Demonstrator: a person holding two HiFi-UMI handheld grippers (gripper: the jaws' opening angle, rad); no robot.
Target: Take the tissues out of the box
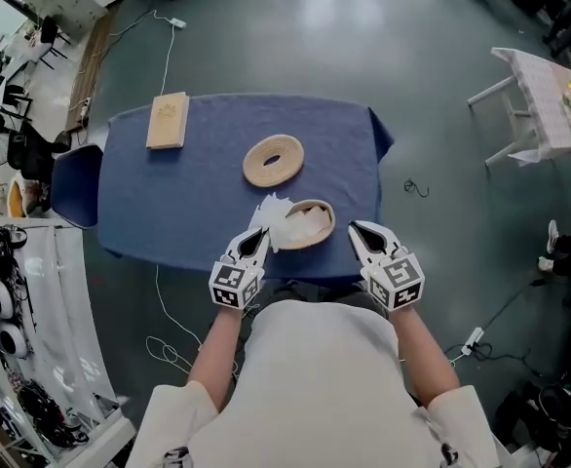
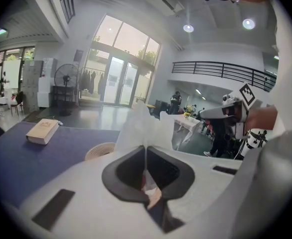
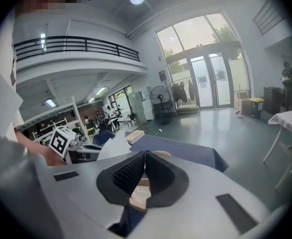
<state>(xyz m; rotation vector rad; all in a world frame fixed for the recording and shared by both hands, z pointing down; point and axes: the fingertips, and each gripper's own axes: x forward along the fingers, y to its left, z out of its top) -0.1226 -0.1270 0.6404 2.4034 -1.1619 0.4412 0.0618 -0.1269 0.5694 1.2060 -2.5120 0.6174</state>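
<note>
Tissue [image 1: 277, 214] at lower centre, clamped in left gripper [image 1: 258, 234], partly out of round box [image 1: 322, 226] on counter [image 1: 198, 203] — lid [image 1: 273, 160] off. Right gripper [image 1: 357, 228] closed, empty. More tissue seemingly inside — unfinished.

White tissue [image 1: 278, 218] over oval box [image 1: 328, 222]
</note>
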